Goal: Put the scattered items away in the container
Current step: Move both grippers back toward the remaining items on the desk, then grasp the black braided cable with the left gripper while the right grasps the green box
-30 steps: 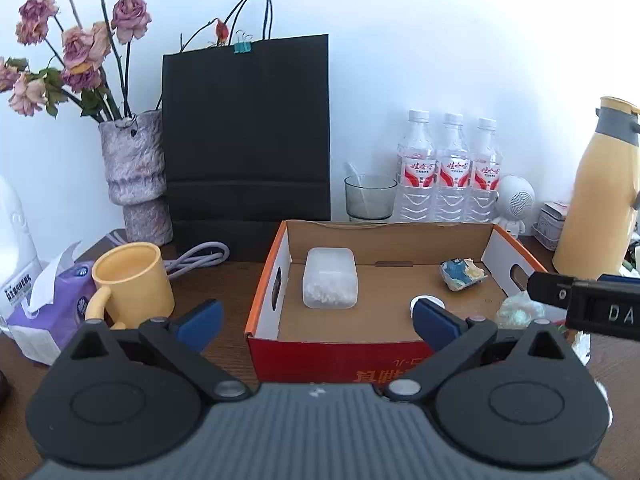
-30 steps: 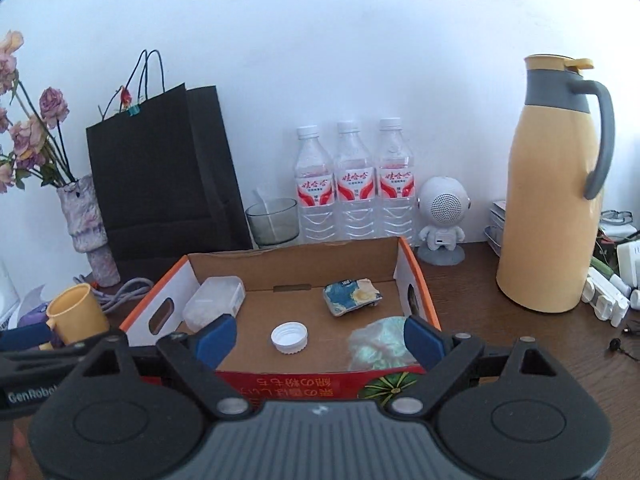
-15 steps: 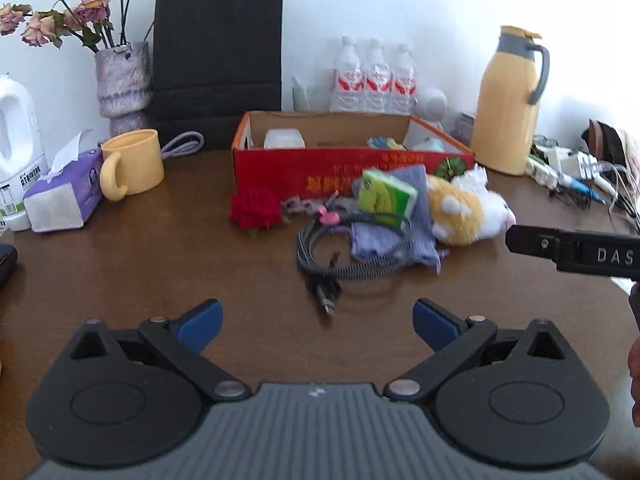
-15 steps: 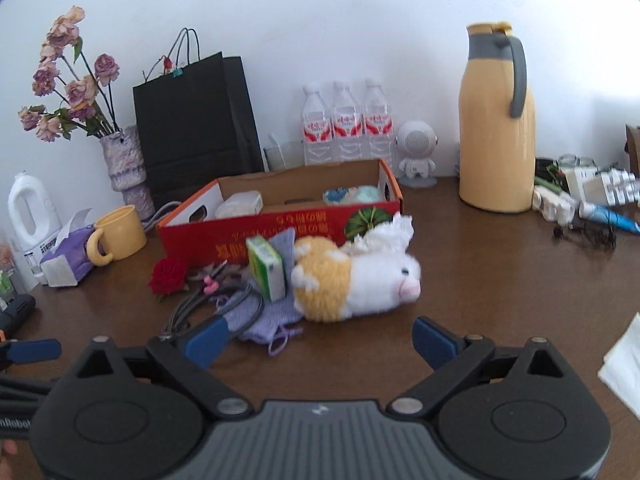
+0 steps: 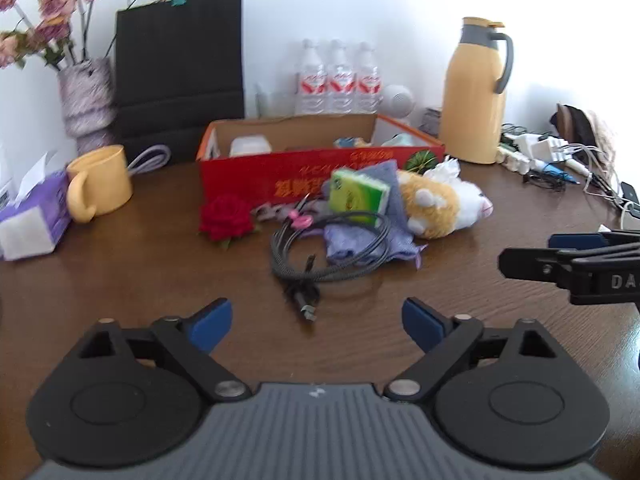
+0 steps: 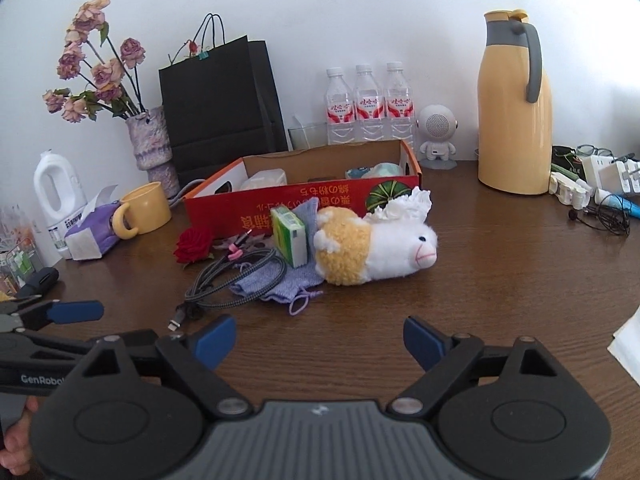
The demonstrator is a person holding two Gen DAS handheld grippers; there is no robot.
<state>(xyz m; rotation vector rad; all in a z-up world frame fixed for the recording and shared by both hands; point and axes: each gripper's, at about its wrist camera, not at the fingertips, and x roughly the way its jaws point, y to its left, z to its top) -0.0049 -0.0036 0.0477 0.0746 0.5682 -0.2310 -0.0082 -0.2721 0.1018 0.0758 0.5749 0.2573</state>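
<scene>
Left wrist view: left gripper (image 5: 317, 326) has nothing between its jaws, which are closing over bare table (image 5: 120, 280). A cable (image 5: 332, 256) lies just ahead, with the red box (image 5: 320, 172) behind.

Right wrist view: right gripper (image 6: 319, 343) is empty too, jaws closing, with the plush toy (image 6: 376, 248) lying against the box.

Both views are brightly lit, and the white wall (image 5: 360, 8) is blown out toward the upper right. The left wrist view is softened by blur; the right wrist view is sharp. Straight lines are bent near the fisheye edges, and the corners are darkened.
</scene>
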